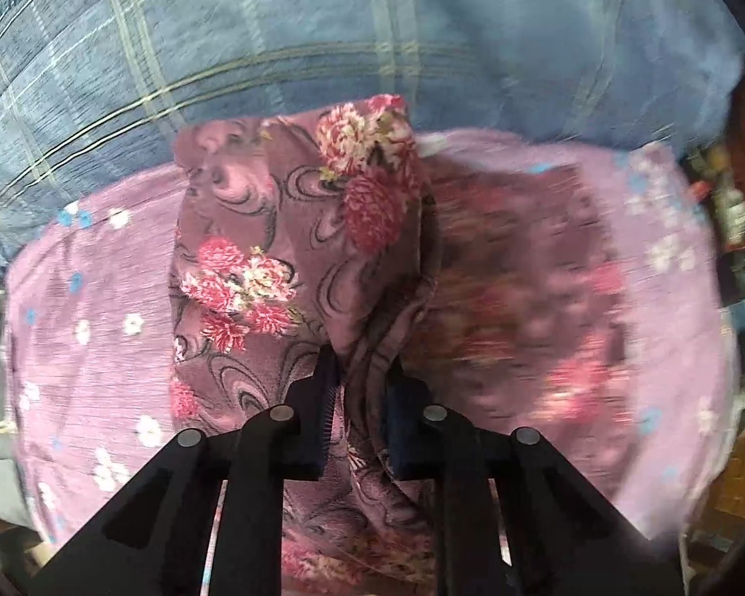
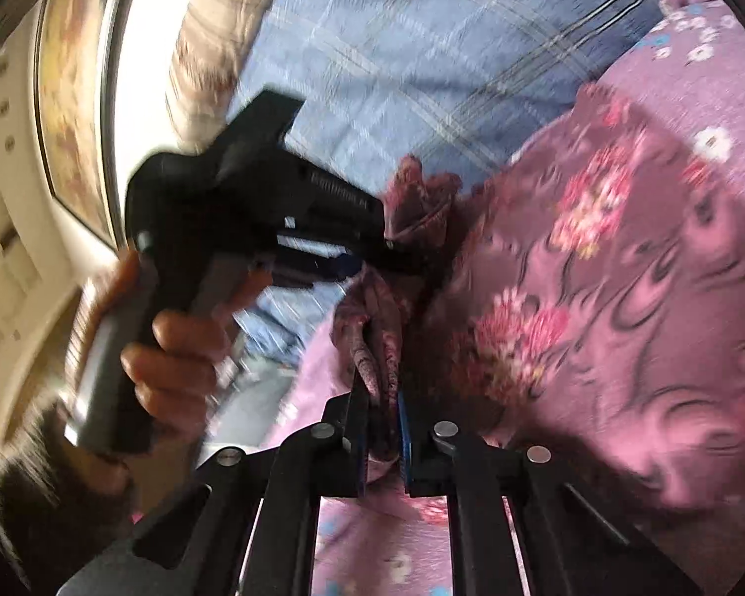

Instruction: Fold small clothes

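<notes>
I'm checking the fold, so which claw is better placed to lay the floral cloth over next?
Hard to separate: the left claw and right claw both pinch the floral cloth. Perhaps left, whose lifted flap shows most clearly.

Garment (image 1: 253, 268): mauve-purple ground, dark swirl lines, pink, red and cream flower clusters.
Underlying cloth (image 1: 84, 337): pale lilac, small white and light-blue blossoms.
Bed sheet (image 1: 273, 25): blue, checked with pale cream and white lines.
Left tool (image 1: 357, 397): black arms, dark-blue pads.
Right tool (image 2: 380, 412): black arms, blue pads.
</notes>
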`<control>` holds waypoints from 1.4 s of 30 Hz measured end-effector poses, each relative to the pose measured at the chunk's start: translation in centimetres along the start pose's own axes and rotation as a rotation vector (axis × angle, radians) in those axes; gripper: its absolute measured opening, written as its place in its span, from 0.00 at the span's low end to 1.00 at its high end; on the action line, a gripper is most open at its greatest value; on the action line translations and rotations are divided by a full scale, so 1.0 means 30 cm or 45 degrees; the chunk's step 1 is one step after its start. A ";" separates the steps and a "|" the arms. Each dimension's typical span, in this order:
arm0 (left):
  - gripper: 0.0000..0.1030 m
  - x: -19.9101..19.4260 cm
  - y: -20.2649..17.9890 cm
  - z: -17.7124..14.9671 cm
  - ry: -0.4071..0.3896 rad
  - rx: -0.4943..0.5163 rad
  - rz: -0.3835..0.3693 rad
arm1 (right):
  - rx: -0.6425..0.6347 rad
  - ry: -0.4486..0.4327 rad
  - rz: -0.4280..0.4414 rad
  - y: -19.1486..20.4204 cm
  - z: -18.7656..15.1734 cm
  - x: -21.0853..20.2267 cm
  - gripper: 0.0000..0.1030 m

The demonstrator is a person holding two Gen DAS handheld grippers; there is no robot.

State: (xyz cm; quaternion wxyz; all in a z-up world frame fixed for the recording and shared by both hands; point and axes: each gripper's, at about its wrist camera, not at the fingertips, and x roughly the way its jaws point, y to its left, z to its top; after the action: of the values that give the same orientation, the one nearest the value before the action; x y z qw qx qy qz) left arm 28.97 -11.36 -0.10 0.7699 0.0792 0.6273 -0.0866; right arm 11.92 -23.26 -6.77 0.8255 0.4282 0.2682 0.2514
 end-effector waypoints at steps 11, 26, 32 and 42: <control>0.32 0.076 -0.304 -0.010 0.008 0.117 -0.116 | 0.303 -0.163 -0.134 -0.188 0.078 -0.281 0.09; 0.66 -0.008 0.414 -0.116 -0.172 -0.446 -0.561 | 0.153 -0.324 -0.333 -0.095 0.253 -0.306 0.54; 0.65 0.101 0.438 -0.130 -0.084 -0.478 -0.661 | 0.102 0.039 -0.413 -0.169 0.466 0.071 0.54; 0.70 0.145 0.358 -0.062 -0.086 -0.429 -0.676 | -0.017 -0.034 -0.349 -0.128 0.583 0.115 0.09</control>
State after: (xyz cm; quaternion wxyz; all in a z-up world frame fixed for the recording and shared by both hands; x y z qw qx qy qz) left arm 30.55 -0.65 -4.58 0.7430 -0.2191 0.6057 -0.1820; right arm 26.66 -32.98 -2.22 0.8585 0.3853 0.3116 0.1325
